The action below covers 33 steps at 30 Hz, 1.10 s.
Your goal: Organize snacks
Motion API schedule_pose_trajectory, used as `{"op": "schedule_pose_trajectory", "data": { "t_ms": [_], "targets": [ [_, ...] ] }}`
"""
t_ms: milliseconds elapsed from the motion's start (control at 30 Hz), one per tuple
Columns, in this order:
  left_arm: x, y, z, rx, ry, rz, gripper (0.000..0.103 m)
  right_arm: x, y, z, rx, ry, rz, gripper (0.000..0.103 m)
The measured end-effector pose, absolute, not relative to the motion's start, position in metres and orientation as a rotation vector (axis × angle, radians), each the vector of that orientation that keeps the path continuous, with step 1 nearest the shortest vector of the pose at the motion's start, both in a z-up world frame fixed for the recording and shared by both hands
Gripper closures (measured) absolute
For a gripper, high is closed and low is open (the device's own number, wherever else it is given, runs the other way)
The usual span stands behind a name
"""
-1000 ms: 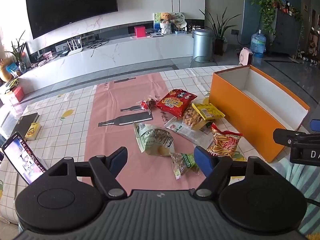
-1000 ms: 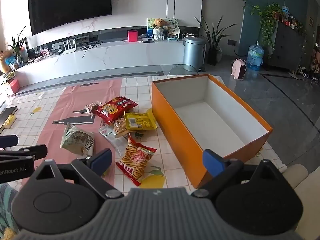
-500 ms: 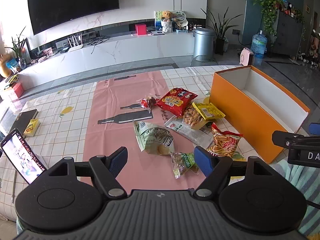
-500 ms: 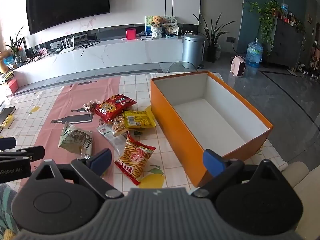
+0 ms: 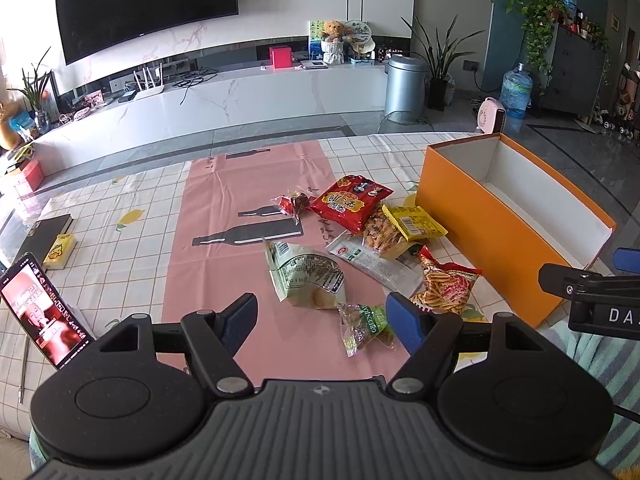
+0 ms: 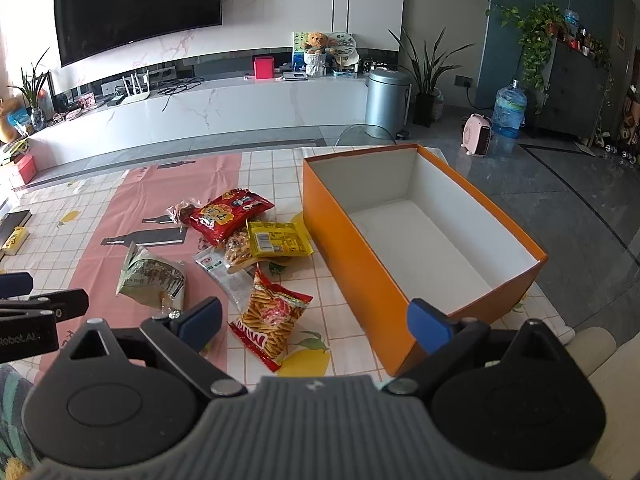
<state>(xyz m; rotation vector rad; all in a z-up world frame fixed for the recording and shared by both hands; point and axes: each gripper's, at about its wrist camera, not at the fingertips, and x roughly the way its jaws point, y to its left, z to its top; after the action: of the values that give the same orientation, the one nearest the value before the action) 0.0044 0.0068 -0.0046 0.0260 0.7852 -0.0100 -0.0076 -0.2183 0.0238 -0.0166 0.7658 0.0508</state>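
Several snack packets lie in a loose pile on the table: a red bag [image 5: 350, 201], a yellow packet [image 5: 414, 222], a pale green bag [image 5: 306, 278], a small green packet [image 5: 366, 326] and an orange-red stick-snack bag [image 5: 444, 288]. An empty orange box [image 6: 424, 240] with a white inside stands to their right. My left gripper [image 5: 322, 318] is open above the near table edge, just short of the small green packet. My right gripper [image 6: 316, 320] is open, with the stick-snack bag [image 6: 272, 314] between its fingers' line of sight and the box's near corner.
A phone [image 5: 42, 316] with a lit screen leans at the left table edge. A dark notebook [image 5: 46, 234] and a small yellow box [image 5: 60, 250] lie further left. A pink runner [image 5: 240, 220] crosses the checked tablecloth.
Both grippers have stayed open and drifted only slightly. The views shifted a little. The snacks and box have not moved.
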Motion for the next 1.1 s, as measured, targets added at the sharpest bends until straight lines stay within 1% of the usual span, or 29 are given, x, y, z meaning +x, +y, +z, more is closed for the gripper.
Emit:
{"op": "schedule_pose_trajectory", "data": {
  "t_ms": [1100],
  "targets": [
    [0.0042, 0.0039, -0.0010, 0.026, 0.782, -0.012, 0.017, -0.0107, -0.2194, 0.0284, -0.014, 0.753, 0.053, 0.007]
  ]
}}
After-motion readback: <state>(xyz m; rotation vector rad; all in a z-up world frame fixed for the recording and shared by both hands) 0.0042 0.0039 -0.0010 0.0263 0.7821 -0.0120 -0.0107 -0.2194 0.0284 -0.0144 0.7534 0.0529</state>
